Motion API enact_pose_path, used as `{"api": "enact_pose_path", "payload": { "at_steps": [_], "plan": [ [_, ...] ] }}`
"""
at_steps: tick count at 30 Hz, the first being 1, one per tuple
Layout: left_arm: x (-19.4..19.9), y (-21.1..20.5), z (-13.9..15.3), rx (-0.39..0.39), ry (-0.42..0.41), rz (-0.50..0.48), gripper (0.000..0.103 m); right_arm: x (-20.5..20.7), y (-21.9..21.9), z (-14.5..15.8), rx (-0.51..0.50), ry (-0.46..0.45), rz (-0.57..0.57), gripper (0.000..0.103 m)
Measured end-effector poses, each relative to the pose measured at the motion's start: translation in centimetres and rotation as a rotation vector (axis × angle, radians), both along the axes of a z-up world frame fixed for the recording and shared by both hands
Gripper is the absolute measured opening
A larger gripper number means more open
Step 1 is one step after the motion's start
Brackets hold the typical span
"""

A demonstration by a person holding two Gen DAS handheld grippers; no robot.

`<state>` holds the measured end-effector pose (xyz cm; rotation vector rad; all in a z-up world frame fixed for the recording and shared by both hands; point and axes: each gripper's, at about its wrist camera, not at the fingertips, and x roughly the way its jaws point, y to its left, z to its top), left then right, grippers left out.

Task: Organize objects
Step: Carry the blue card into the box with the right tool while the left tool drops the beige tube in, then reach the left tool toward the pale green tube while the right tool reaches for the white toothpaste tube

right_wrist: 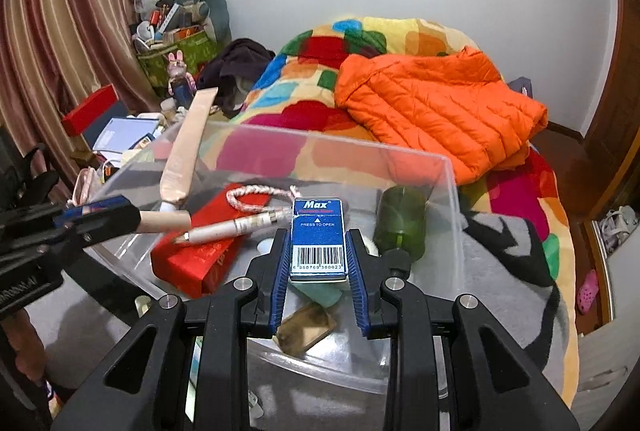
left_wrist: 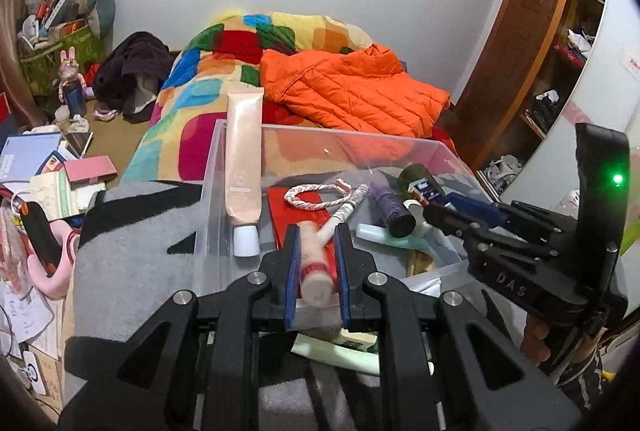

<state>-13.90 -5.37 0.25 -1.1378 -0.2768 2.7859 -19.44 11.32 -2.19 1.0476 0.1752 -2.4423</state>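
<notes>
A clear plastic bin (left_wrist: 320, 135) (right_wrist: 448, 171) stands on a grey and black blanket. My left gripper (left_wrist: 317, 231) is shut on a small beige tube (left_wrist: 314, 267) and holds it over the bin's near edge. My right gripper (right_wrist: 318, 237) is shut on a blue Max staple box (right_wrist: 318, 239) above the bin; it also shows in the left wrist view (left_wrist: 460, 209). Inside lie a red box (right_wrist: 200, 263), a white pen (right_wrist: 236, 229), a rope loop (left_wrist: 316, 197), a purple bottle (left_wrist: 392, 203) and a dark green bottle (right_wrist: 402, 223). A tall peach tube (left_wrist: 243, 159) leans on the bin's left wall.
Beyond the bin lies a bed with a colourful blanket (left_wrist: 224, 71) and an orange jacket (left_wrist: 352, 91). Books and boxes (left_wrist: 52, 167) clutter the floor at the left. A wooden wardrobe (left_wrist: 532, 43) stands at the right. A pale green tube (left_wrist: 340, 351) lies under my left gripper.
</notes>
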Motion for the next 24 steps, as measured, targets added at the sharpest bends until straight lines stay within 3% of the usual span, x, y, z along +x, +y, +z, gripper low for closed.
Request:
{"api": "enact_pose_path", "payload": {
  "at_steps": [3, 7, 10, 13, 19, 24],
  "plan": [
    [0.5, 0.5, 0.4, -0.025, 0.014, -0.006, 0.017, 0.3, 0.0, 0.1, -0.003, -0.014, 0.032, 0.025],
    [1.6, 1.1, 0.9, -0.056, 0.041, -0.005, 0.041, 1.2, 0.3, 0.6, -0.011, -0.008, 0.052, 0.026],
    [2.5, 1.4, 1.2, -0.065, 0.062, 0.001, 0.056, 1.8, 0.7, 1.2, -0.015, 0.015, 0.051, 0.034],
    [3.4, 1.8, 1.4, -0.091, 0.073, 0.005, 0.066, 2.5, 1.1, 1.7, -0.019, 0.031, 0.046, 0.035],
    [5.3, 3.1, -0.3, -0.081, 0.014, -0.067, 0.069, 4.6, 2.4, 2.1, -0.052, 0.031, 0.067, 0.036],
    [5.6, 5.5, -3.0, -0.147, -0.068, -0.124, 0.069, 6.4, 3.0, 1.7, -0.046, 0.024, 0.101, 0.036]
  ]
}}
